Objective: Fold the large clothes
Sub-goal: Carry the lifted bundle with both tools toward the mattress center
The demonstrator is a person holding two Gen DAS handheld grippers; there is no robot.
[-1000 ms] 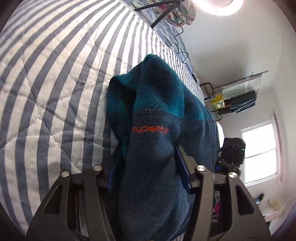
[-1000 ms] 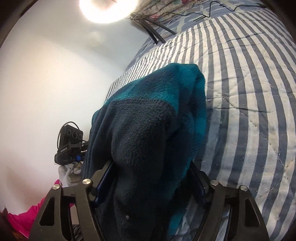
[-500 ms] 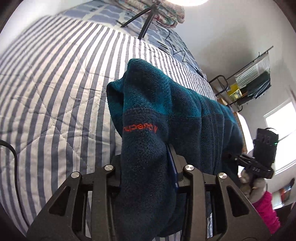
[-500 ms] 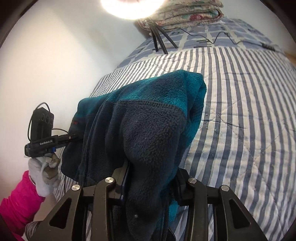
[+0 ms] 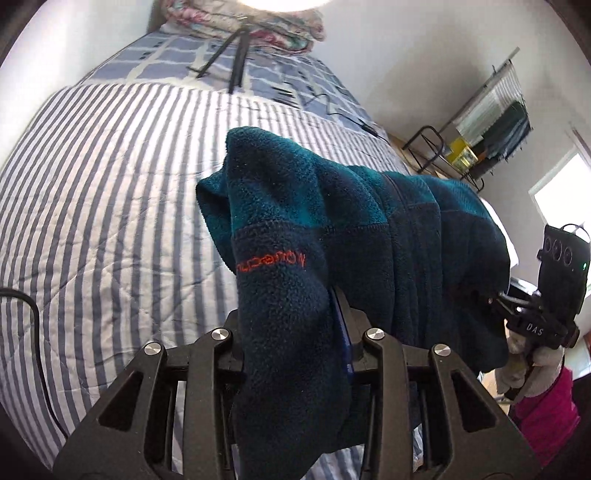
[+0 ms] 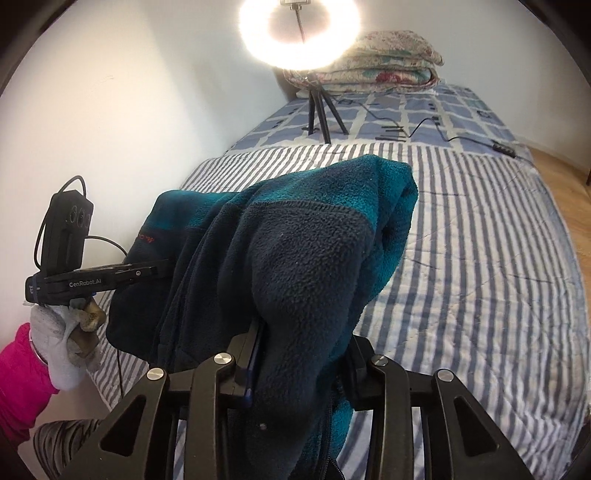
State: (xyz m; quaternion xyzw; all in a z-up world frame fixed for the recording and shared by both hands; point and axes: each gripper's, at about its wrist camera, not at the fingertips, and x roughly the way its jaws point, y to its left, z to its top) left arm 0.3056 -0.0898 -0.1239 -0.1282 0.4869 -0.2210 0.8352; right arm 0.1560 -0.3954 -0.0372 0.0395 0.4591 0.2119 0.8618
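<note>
Two grippers hold one big fleece jacket (image 5: 369, 236) up in the air over the bed (image 5: 110, 206). A second ago the two were close side by side, tipped over, and the jacket was a bunched lump. Now they have leveled out and moved apart, and the jacket hangs stretched between them like a towel on a line. That looks like a good start for folding — it is lifted and spread, but not yet laid down, so most of the job is still to do.

The left gripper (image 5: 295, 332) has its jaws pinching one dark blue corner, the one with the orange writing. The right gripper (image 6: 299, 354) has its jaws pinching the other dark corner. Each one shows up small in the other's camera, held by a hand in a white glove (image 6: 59, 339) with a pink sleeve.

The bed is wide, with a blue and white striped quilt — lots of flat room under the jacket. At the far end lie folded flowered blankets (image 6: 380, 62). A bright ring light (image 6: 299, 33) stands there on a little tripod (image 6: 319, 114), with black cords (image 6: 424, 129) trailing across the checked sheet. White walls go around the room. A clothes rack (image 5: 487, 129) and a window (image 5: 561, 192) are off to one side.
</note>
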